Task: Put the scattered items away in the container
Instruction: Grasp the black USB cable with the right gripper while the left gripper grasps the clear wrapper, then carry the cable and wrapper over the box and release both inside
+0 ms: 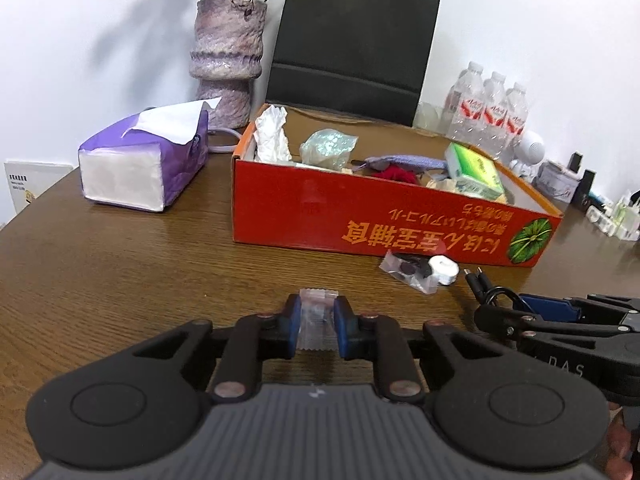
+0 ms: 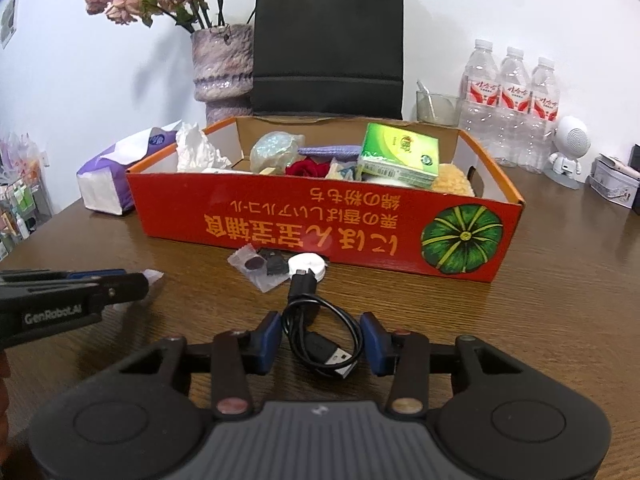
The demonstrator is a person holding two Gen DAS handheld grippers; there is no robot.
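The work surface is a brown wood-grain table [image 2: 560, 304] set against a white wall [image 1: 520, 20].

The red cardboard box [image 1: 304, 208] sits at the table's centre, printed side facing the cameras. It holds a crumpled white tissue [image 2: 196, 152], a green tissue packet [image 2: 400, 152], a red flower [image 2: 310, 168] and other small items.

At 12 o'clock behind the box, a black paper bag [image 2: 328, 48] leans on the wall. At 11 o'clock stands a mottled purple vase [image 2: 222, 64] with dried flowers [image 2: 132, 0]. At 10 o'clock lies a purple tissue pack [image 1: 148, 164]. At 2 o'clock stand three water bottles [image 2: 512, 96], with a small white robot figure [image 2: 568, 148] just beside them.

The left gripper [image 1: 318, 320] sits low over the table, its blue pads [image 1: 294, 324] clamped on a small clear sachet [image 1: 318, 316] at 6 o'clock from the box.

The right gripper [image 2: 320, 338] has its jaws apart, one on each side of a coiled black cable [image 2: 320, 332] that lies on the table. The pads do not touch the cable.

Between the cable and the box front wall lie a clear bag of dark parts [image 2: 260, 268] and a white round reel [image 2: 308, 266], the reel touching the bag.
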